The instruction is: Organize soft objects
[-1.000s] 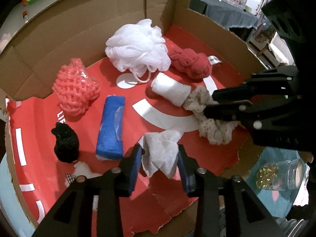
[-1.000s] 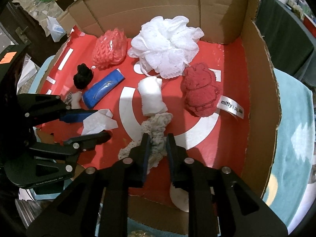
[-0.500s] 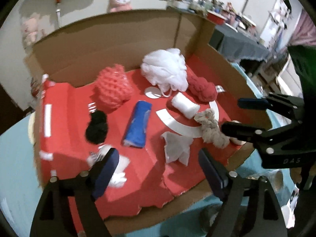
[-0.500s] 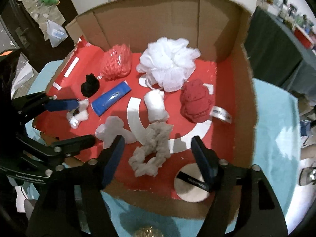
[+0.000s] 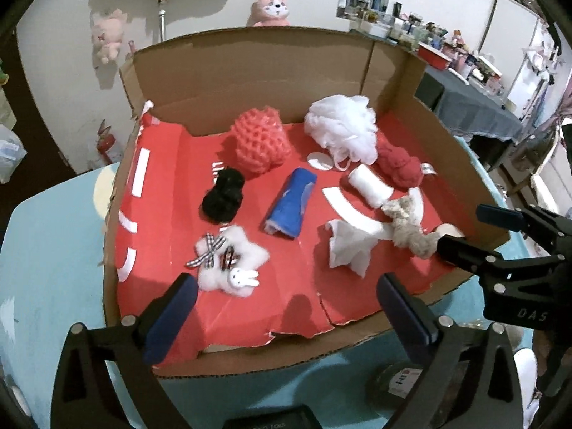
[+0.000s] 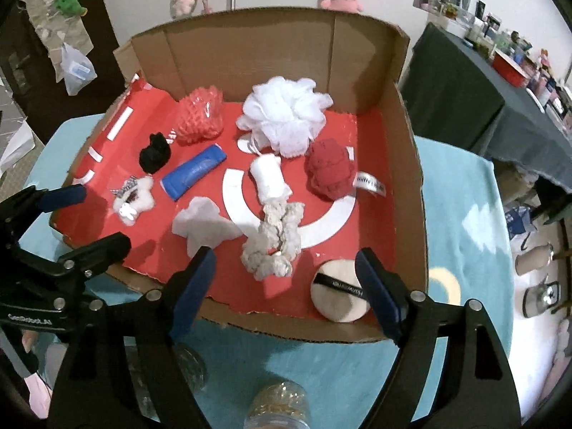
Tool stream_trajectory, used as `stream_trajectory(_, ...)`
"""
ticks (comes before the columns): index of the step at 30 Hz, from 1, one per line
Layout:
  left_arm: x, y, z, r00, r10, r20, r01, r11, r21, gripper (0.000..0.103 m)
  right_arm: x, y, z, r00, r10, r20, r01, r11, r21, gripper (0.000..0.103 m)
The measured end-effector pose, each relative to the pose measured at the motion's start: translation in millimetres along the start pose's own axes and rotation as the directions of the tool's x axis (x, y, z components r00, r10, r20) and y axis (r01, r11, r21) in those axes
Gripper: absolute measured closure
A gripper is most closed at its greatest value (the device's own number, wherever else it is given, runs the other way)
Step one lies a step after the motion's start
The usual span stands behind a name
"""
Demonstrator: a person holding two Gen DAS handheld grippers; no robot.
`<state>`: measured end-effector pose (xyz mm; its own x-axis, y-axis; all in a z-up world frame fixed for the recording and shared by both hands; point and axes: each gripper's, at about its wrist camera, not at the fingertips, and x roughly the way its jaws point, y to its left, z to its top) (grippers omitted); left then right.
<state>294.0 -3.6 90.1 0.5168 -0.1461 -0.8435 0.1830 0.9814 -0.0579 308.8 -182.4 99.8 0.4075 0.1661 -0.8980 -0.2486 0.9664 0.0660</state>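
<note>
jar (image 6: 277, 407): cut off by bottom edge
tag (image 6: 371, 185): print too small to read
powder puff (image 5: 448, 230): mostly hidden behind right gripper (image 5: 475, 230)

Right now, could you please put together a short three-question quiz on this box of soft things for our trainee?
1. True or false: the left gripper is shut on the white tissue.
2. Which item lies directly beside the black pom-pom? A) the round powder puff B) the blue roll C) the red plush
3. Fill in: the beige knitted scrunchie lies with one end touching the white ____.

Key:
1. False. Both grippers, the right gripper included, have just been opening and hold nothing between the fingers.
2. B
3. roll
</note>
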Motion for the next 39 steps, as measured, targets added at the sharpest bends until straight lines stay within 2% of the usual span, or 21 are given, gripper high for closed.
stream_trajectory(7, 10.4, 4.8, -7.3, 1.000, 0.010, -0.025, -0.011, 0.999, -0.041, 0.001, 13.3, -1.7, -8.1, 1.000, -0.011, -0.016, 0.012, 0.999, 0.039, 0.023)
stream_trajectory(16, 13.4, 4.2, -8.8, 0.999, 0.019, -0.049, -0.022, 0.999, -0.049, 0.001, 19.2, -2.3, -12.9, 1.000, -0.015, -0.027, 0.016, 0.999, 0.042, 0.023)
stream_trajectory(39, 13.5, 5.8, -8.7, 0.999, 0.022, -0.047, -0.024, 0.998, -0.054, 0.001, 20.6, -6.0, -15.7, 0.999, 0.000, -0.040, 0.002, 0.998, 0.055, 0.023)
